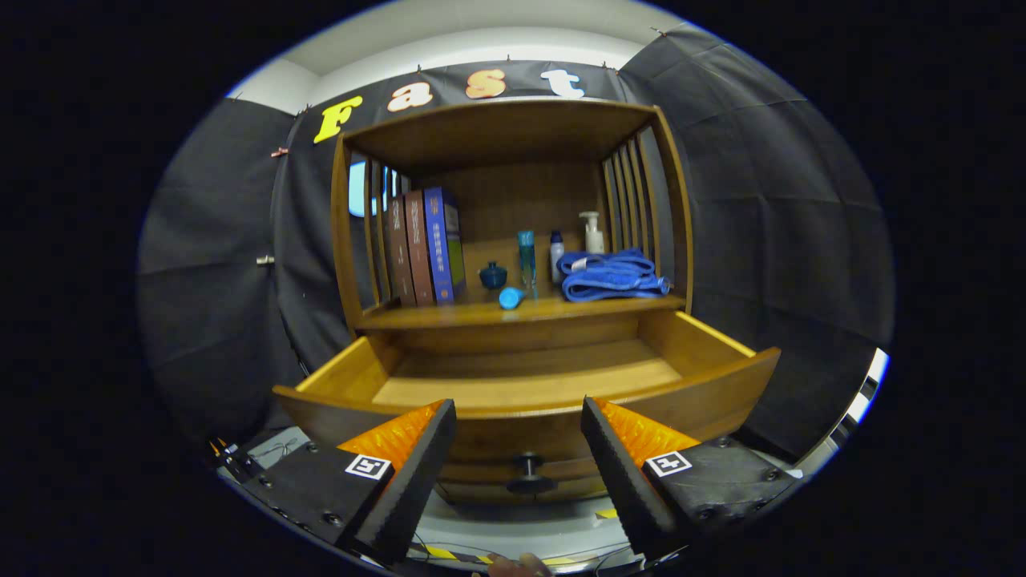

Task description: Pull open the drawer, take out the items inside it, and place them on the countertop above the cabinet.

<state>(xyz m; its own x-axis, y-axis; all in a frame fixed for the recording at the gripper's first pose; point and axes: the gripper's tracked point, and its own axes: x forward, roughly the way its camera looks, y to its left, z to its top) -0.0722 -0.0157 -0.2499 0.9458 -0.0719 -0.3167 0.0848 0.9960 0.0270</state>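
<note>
Warm brown wood, glossy finish: cabinet (513, 128) w/ slatted sides & open shelf section. Drawer (529, 385) pulled out toward the gripper (519, 445), front panel curved, long axis running side to side; dark round knob (529, 465) on its face, just ahead of & between the fingers. Drawer floor smooth, pale, nothing visible on the part in view.

Jaws spread wide, holding nothing; ribbed inner pads, each finger w/ a small square marker tag.

Countertop (481, 314) above drawer carries: three upright books (423, 244) at left (two brownish, one blue), small dark-blue lidded jar (493, 275), light-blue cylinder (510, 298) lying on its side near the front edge, tall clear teal bottle (527, 255), small white bottle w/ dark cap (556, 255), white pump bottle (593, 232) at back, folded blue cloth (613, 275) at right, soft, piled in layers.

Room: black cloth walls, creased, pinned; pale ceiling above. Floor light, yellow-black striped tape (449, 553) below fingers. Fingertip of a person (521, 565) at bottom.
</note>
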